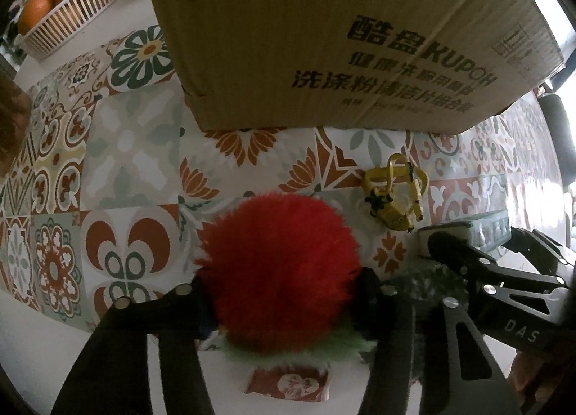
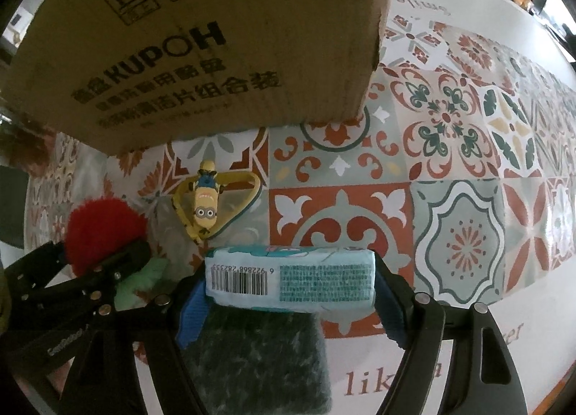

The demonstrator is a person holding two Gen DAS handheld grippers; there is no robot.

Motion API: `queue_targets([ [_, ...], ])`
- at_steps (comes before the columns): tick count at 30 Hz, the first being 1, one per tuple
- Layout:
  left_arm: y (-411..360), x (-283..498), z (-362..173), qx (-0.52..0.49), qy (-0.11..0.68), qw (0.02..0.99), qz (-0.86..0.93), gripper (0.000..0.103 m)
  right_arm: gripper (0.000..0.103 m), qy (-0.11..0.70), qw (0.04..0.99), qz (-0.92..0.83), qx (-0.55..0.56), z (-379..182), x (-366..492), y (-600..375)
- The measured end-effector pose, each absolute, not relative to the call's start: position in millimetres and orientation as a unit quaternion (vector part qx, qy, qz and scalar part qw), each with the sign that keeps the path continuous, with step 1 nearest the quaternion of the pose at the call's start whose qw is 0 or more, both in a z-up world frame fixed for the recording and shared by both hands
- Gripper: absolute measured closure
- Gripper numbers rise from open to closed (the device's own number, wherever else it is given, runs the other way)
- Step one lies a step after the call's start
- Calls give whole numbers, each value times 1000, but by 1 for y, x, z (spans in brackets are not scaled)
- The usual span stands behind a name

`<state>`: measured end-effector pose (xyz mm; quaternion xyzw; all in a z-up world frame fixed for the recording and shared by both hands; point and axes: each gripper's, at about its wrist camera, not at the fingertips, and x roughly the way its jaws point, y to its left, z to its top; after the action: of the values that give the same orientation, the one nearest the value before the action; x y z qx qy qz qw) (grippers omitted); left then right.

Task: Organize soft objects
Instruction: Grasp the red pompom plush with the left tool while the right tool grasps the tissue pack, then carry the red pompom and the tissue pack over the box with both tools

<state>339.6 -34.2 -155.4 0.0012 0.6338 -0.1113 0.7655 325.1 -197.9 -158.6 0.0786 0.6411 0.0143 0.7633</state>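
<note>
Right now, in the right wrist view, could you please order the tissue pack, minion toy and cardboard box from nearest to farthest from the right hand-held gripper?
1. Tissue pack, between its fingers.
2. Minion toy, ahead, slightly left.
3. Cardboard box, behind the toy.

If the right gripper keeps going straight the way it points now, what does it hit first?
The pale blue tissue pack: it already sits between the right gripper fingers, apparently resting on a dark green scrub pad. Pushing on would likely press the pack into that pad, then the patterned tablecloth. Depth is hard to judge.
</note>
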Motion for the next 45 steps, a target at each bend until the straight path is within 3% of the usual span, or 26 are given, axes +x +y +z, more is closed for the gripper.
queue_targets([
  [7,-37,326,-149,4,622,775,-111,61,26,629,773,5,83,-160,323,-204],
  [45,-27,291,12,19,472,871,-133,62,27,475,878,26,60,0,275,-196],
])
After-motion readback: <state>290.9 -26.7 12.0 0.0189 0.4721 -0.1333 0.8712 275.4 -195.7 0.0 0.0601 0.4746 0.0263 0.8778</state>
